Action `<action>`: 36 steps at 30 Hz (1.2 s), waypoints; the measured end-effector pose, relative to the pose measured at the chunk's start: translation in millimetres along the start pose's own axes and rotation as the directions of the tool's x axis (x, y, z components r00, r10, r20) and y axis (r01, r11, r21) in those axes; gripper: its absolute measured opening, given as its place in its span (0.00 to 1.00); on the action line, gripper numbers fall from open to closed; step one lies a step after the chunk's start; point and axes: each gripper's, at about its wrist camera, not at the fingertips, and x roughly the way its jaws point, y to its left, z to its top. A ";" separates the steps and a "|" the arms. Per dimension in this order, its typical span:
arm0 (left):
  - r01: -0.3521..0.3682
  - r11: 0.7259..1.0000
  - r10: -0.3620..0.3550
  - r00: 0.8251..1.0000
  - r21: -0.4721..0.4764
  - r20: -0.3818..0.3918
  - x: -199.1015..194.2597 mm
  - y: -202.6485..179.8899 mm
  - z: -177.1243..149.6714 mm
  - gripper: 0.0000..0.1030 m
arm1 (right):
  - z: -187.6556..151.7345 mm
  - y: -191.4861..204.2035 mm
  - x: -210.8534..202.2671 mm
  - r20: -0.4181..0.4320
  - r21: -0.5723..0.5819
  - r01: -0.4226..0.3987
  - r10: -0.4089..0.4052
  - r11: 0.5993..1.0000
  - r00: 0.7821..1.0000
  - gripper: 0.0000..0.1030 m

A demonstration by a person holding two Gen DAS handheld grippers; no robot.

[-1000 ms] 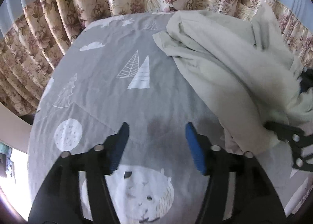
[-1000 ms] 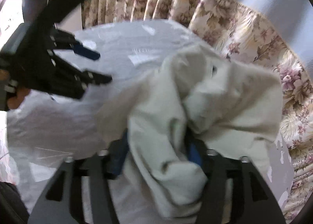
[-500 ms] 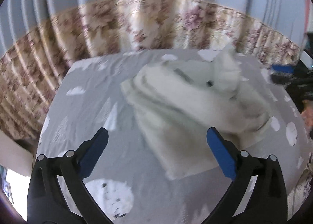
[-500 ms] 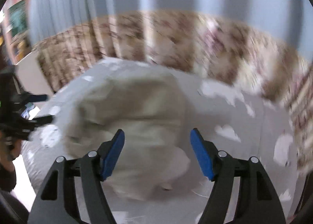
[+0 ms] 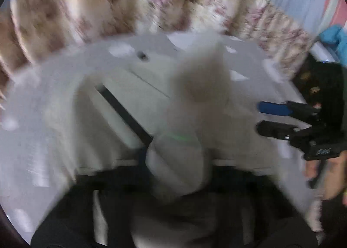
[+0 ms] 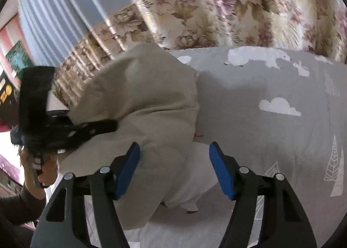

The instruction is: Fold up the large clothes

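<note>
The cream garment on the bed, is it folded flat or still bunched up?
Bunched: the cream garment rises in a rumpled heap off the grey bedsheet, one end gripped by the left gripper.

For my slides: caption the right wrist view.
Open right gripper over a beige garment that the left gripper grips, on a grey printed bedsheet.

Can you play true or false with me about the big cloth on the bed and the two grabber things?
1. The right gripper is open, its blue fingers apart. True.
2. The garment is bright red. False: it is pale cream.
3. The left gripper reaches into the garment from the side in the right wrist view. True.
4. The bedsheet is plain white. False: it is grey with white clouds and trees.
5. Floral curtains hang behind the bed. True.
</note>
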 end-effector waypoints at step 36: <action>-0.253 0.965 0.256 0.966 -0.072 0.040 -76.2 84.9 -46.7 0.82 | 47.1 76.9 25.9 0.028 -0.297 0.130 -0.127 0.946 0.992 0.60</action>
